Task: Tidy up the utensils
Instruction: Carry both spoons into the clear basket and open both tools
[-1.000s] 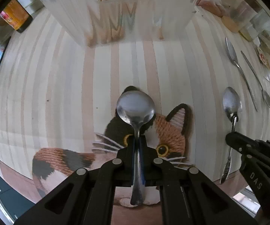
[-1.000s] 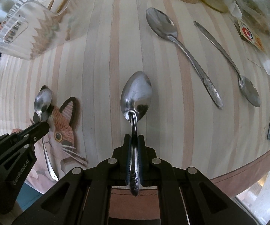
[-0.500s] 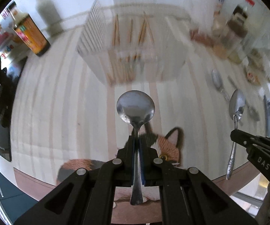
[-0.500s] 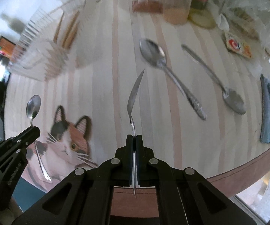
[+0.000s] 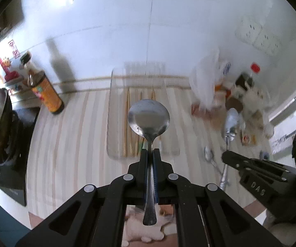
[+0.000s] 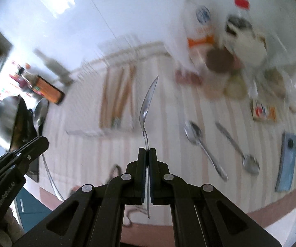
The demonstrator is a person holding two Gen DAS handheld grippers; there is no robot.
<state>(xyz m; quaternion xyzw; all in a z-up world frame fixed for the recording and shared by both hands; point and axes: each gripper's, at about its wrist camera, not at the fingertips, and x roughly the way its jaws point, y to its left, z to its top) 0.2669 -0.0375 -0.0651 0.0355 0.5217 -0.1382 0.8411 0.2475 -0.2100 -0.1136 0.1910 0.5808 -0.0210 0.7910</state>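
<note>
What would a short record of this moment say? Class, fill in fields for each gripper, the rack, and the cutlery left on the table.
left gripper: shut on a round spoon, bowl facing the camera
right gripper: shut on a second spoon, seen edge-on
rack: clear, on the striped table, chopsticks inside
left on table: two spoons

Spoon: polished metal, mirror-glossy bowl. Gripper fingers: matt black plastic. Utensil tray: clear glossy plastic. Chopsticks: wood. Countertop: smooth, striped wood-look. Wall: glossy white.
</note>
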